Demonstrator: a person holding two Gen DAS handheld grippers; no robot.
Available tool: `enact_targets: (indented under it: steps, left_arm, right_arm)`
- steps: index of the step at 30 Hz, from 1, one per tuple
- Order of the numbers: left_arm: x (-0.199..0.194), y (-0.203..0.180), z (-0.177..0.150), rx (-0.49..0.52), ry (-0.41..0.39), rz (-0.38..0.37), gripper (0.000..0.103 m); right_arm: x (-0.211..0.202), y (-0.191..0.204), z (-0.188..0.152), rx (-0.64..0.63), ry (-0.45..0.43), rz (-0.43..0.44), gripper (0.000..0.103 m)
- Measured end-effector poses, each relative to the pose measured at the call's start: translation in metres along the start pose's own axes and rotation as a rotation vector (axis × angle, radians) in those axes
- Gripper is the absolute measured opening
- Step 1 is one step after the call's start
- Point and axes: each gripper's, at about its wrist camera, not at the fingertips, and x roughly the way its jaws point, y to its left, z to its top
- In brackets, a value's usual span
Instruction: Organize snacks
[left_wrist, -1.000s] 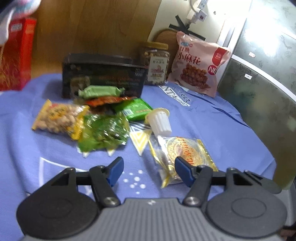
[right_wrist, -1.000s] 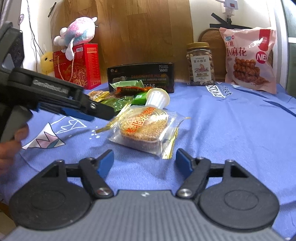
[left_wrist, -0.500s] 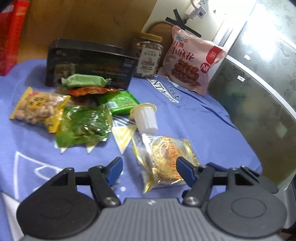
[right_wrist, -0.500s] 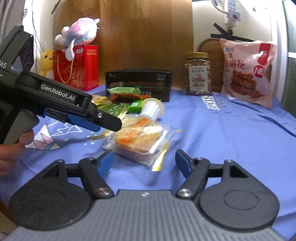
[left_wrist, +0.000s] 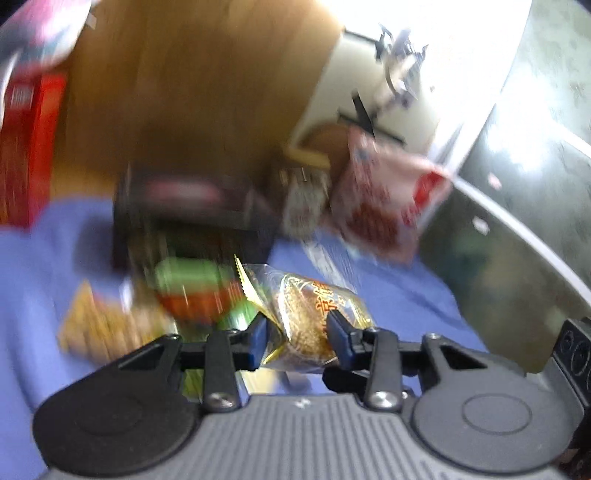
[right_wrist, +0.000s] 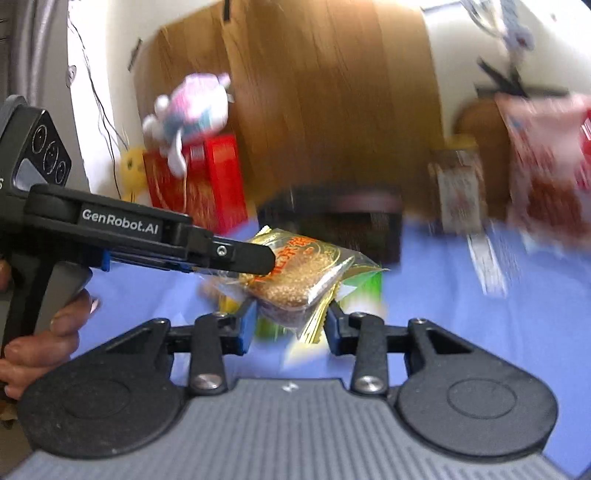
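My left gripper (left_wrist: 297, 334) and right gripper (right_wrist: 290, 325) are both closing on the same clear-wrapped round sesame cake with gold edging (left_wrist: 314, 314), each pinching one end, and it hangs above the blue cloth-covered table (right_wrist: 480, 332). Behind it lie blurred green snack packets (left_wrist: 192, 277) (details smeared), then a dark rectangular box (right_wrist: 354, 218), a jar (right_wrist: 458, 188) and a pink bag (left_wrist: 384, 206).

A table (left_wrist: 44, 258) under a blue cloth (right_wrist: 517, 314) carries, blurred: a black box (left_wrist: 192, 210) at the back, a red box (left_wrist: 26, 147) to its left, a jar (left_wrist: 306, 195) and a pink bag (left_wrist: 384, 199) to its right, and in front loose packets, green (left_wrist: 188, 273) and yellow (left_wrist: 99, 325)
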Motion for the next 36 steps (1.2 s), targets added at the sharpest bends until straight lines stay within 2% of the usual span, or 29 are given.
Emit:
enact_targets:
  steps: [3,6,10,11,13,15,18,21,24,27,30,32,36]
  left_arm:
    - [0.024,0.014,0.050,0.026,-0.059,0.046,0.036]
    - [0.063,0.039,0.086,-0.006,-0.062,0.093,0.036]
    - [0.108,0.073,0.106,-0.055,-0.042,0.133,0.034]
    - [0.118,0.081,0.107,-0.067,-0.032,0.146,0.034]
    - [0.129,0.096,0.106,-0.113,-0.008,0.170,0.036]
    - [0.126,0.103,0.103,-0.129,-0.021,0.175,0.036]
    - [0.102,0.089,0.093,-0.075,-0.090,0.212,0.036]
    - [0.074,0.046,0.064,0.041,-0.125,0.193,0.044]
    - [0.069,0.004,0.021,0.073,-0.090,0.171,0.046]
    - [0.083,-0.024,-0.010,0.042,-0.015,0.171,0.044]
    - [0.090,-0.040,-0.024,-0.029,0.048,0.150,0.044]
    - [0.087,-0.050,-0.029,-0.020,0.052,0.177,0.044]
    - [0.075,-0.056,-0.038,0.018,0.041,0.217,0.045]
  right_arm:
    - [0.038,-0.009,0.041,-0.053,-0.044,-0.007,0.041]
    - [0.089,-0.029,0.073,-0.052,-0.017,0.000,0.041]
    - [0.146,-0.055,0.089,-0.017,0.039,0.017,0.042]
    - [0.159,-0.058,0.088,-0.029,0.059,0.000,0.043]
    - [0.167,-0.056,0.082,-0.055,0.079,-0.103,0.043]
    - [0.147,-0.060,0.074,-0.013,0.073,-0.134,0.043]
    - [0.078,-0.071,0.049,0.123,0.010,-0.085,0.043]
    - [0.007,-0.074,0.009,0.203,-0.004,-0.088,0.045]
    - [-0.038,-0.070,-0.029,0.207,0.012,-0.155,0.045]
    - [-0.057,-0.072,-0.054,0.191,0.045,-0.231,0.045]
    - [-0.073,-0.081,-0.069,0.244,0.058,-0.253,0.048]
    - [-0.081,-0.083,-0.072,0.262,0.051,-0.275,0.059]
    - [-0.085,-0.085,-0.072,0.265,0.021,-0.269,0.063]
